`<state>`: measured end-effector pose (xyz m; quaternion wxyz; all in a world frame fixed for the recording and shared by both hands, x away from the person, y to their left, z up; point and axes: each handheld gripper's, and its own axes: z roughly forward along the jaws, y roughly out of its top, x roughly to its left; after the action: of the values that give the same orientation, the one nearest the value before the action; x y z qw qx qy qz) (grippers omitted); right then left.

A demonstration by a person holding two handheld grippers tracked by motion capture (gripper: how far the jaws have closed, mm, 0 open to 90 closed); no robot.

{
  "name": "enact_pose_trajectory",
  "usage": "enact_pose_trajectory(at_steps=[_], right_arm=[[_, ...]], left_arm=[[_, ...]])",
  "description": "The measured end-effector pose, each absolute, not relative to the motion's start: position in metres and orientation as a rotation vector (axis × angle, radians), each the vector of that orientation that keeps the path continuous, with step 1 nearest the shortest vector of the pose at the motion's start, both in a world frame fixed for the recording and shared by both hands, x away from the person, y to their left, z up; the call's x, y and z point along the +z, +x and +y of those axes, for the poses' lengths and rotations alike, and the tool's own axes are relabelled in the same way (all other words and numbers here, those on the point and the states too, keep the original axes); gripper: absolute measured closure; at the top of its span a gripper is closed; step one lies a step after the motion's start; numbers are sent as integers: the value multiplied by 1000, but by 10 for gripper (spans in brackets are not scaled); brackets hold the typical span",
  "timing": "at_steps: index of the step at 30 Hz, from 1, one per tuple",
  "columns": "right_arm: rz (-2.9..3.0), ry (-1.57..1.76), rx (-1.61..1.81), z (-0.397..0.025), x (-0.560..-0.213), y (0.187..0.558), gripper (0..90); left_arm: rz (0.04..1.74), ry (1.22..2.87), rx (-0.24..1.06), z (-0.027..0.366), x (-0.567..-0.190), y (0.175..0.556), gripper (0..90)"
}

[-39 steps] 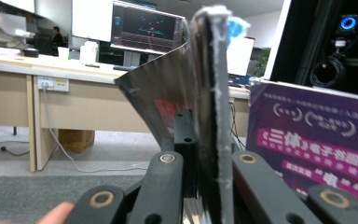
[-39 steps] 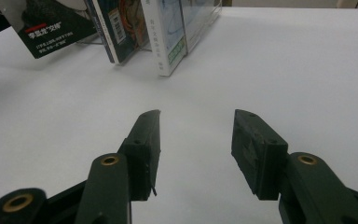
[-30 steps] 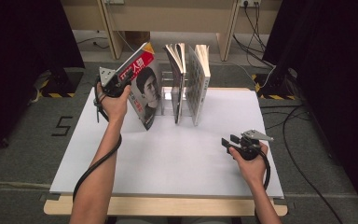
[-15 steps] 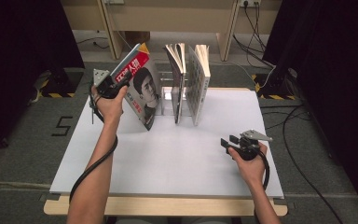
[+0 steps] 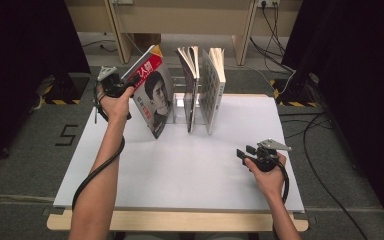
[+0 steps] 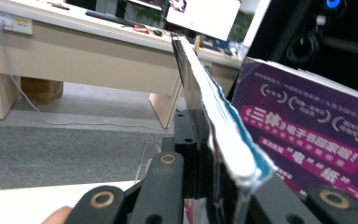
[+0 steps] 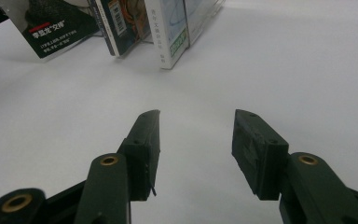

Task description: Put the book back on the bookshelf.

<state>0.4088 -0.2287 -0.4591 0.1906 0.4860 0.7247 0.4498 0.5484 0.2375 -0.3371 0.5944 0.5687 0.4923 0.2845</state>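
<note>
The white rectangular counter (image 5: 180,165) looks the same to me as a second ago, and the clear acrylic book rack (image 5: 179,107) at its far side still carries two upright paperback books (image 5: 202,85) in its right slots. My red-and-grey magazine with a portrait cover (image 5: 152,92) has tipped slightly further left over the past second and now leans at the rack's left end, its lower corner down by the counter. My left gripper (image 5: 114,84) has drifted left with it, jaws clamped on the magazine's top edge. My right gripper (image 5: 254,154) has not moved, resting near the front right, jaws apart around nothing.
</note>
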Motion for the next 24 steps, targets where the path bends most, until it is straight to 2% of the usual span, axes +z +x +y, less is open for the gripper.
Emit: enact_pose_trajectory(at_steps=[6, 9, 13, 17, 18, 24], right_arm=[[2032, 1370, 1267, -230, -459, 408, 523], [2029, 1364, 1265, -232, -459, 409, 523], [2030, 1362, 1265, -231, -458, 409, 523], [2025, 1373, 1269, -232, -458, 408, 523], [2030, 1370, 1268, -232, -459, 409, 523], [2036, 1369, 1266, -229, -459, 409, 523]], left_arm=[[1040, 1295, 882, 223, -331, 535, 867], [1031, 1339, 938, 217, -337, 536, 865], [1038, 1332, 964, 216, -350, 536, 855], [1036, 1345, 992, 220, -348, 536, 823], [1032, 1342, 995, 221, -346, 536, 778], [1043, 1339, 951, 228, -341, 536, 696]])
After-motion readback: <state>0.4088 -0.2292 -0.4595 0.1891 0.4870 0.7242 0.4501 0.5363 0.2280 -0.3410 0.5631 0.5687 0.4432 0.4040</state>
